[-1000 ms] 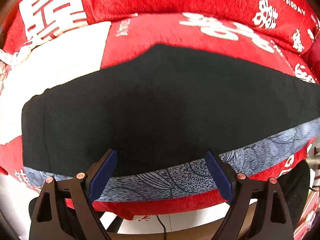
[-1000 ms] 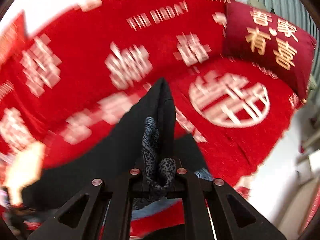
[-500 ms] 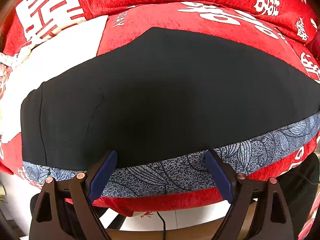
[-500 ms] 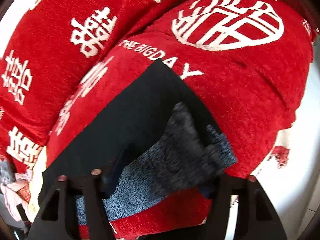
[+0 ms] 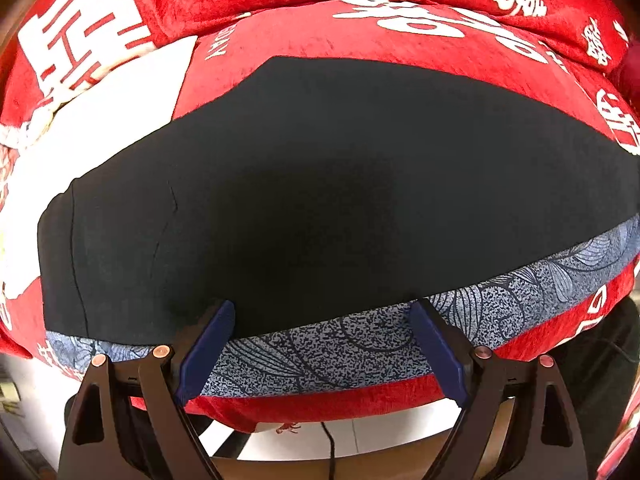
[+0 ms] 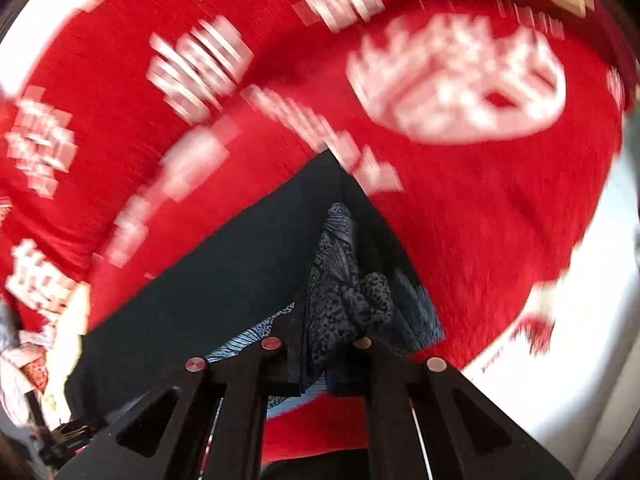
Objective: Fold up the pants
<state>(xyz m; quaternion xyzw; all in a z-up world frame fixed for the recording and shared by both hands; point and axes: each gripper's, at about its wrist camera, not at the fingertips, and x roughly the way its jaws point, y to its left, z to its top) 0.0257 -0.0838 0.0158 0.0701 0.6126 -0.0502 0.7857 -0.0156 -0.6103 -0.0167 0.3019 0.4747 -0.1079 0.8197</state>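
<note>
Pants (image 5: 320, 200): a broad, flat panel of black fabric spread across a red sofa (image 5: 300, 40) printed with white characters. A blue-grey band (image 5: 340, 352) with a leaf-and-speckle pattern runs along the near edge of the black panel, following the front edge of the seat. Faint seam lines cross the black fabric toward its left end. The surface lies smooth, without visible bunching in this view.

Left wrist view: the left gripper (image 5: 320, 344) sits low at the near edge of the pants, its blue pads (image 5: 208, 344) spread wide apart, one on each side of a stretch of the band; nothing is held between them. A white cloth (image 5: 100, 120) lies on the seat at upper left, just beside the black panel. Below the seat front, pale floor and a thin dark cable (image 5: 330, 444) show.

Right wrist view (background heavily motion-blurred): the right gripper (image 6: 318, 360) has its jaws pressed together on a gathered fold of the patterned band (image 6: 340, 292), which stands up bunched between them. From that pinch the black fabric (image 6: 220, 280) narrows to a pointed corner farther up the seat. This view alone shows the end of the garment lifted and crumpled; the left view alone shows its flat, extended length. A large round white emblem (image 6: 460, 84) marks the seat beyond the corner.
</note>
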